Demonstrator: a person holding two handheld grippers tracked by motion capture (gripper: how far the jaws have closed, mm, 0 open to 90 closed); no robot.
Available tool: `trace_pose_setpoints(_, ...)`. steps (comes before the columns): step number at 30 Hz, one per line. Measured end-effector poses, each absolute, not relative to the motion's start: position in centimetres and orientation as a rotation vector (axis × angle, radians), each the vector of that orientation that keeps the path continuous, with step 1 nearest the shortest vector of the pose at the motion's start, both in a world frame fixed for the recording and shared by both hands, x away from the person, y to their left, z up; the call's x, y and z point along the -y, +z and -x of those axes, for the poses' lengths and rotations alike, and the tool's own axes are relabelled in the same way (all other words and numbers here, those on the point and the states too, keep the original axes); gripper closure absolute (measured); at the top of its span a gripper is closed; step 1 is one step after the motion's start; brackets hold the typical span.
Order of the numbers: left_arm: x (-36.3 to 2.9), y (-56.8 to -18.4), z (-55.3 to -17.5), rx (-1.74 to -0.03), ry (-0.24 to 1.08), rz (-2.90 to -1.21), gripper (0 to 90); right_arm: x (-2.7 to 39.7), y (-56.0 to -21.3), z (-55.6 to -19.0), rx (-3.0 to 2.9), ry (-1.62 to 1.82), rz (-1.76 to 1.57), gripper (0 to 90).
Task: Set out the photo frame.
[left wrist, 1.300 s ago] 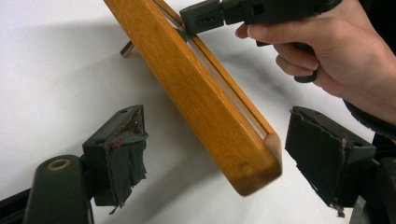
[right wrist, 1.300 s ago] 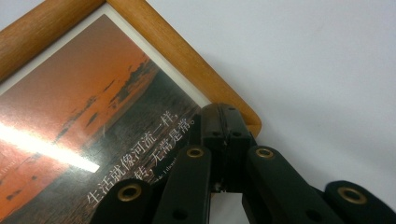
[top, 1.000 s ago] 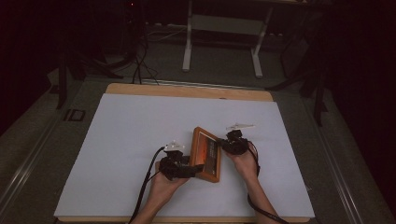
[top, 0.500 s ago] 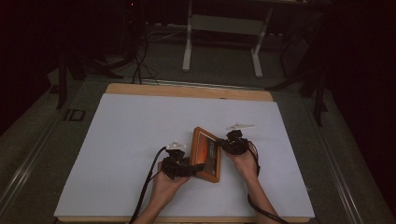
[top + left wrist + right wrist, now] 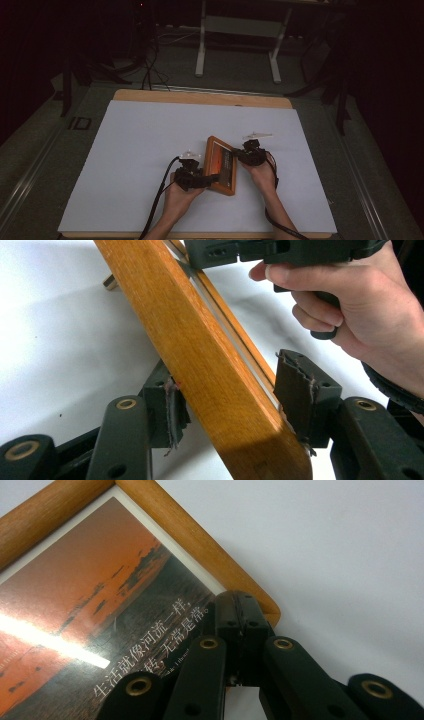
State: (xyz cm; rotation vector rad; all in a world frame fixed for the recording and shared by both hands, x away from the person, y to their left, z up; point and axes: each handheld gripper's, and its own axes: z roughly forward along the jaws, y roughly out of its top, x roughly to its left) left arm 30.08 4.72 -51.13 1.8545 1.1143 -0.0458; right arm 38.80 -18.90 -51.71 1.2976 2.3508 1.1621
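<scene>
A wooden picture frame (image 5: 221,165) with an orange sunset print lies on the white sheet between my two hands. My left gripper (image 5: 212,179) is at its near end. In the left gripper view the jaws (image 5: 232,400) straddle the frame's wooden edge (image 5: 200,340). They have just been closing, and both pads now touch the wood. My right gripper (image 5: 235,156) is at the frame's right side. In the right gripper view its jaws (image 5: 242,610) are shut with nothing between them, and the tips rest on the glass by a corner of the frame (image 5: 190,545).
The white sheet (image 5: 150,150) covers a wooden table with a bare strip at its far edge (image 5: 200,97). A small pale object (image 5: 257,135) lies just beyond the right hand. A metal stand (image 5: 240,30) and cables sit on the dark floor behind.
The left gripper's jaws have narrowed onto the frame's near end. Both hands and the frame stay where they were.
</scene>
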Motion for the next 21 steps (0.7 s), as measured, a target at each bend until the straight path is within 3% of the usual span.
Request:
trace_pose_setpoints(6, -4.76, -51.15, -30.29, -1.146, -0.046, -1.836, 53.8, 18.74, -51.62, -38.75, -2.356, 1.138, -1.277, 90.0)
trace_pose_setpoints(21, -3.96, -50.5, -30.24, -1.135, -0.025, -1.85, 58.4, 19.41, -51.07, -38.56, -2.358, 1.1, -1.253, 89.9)
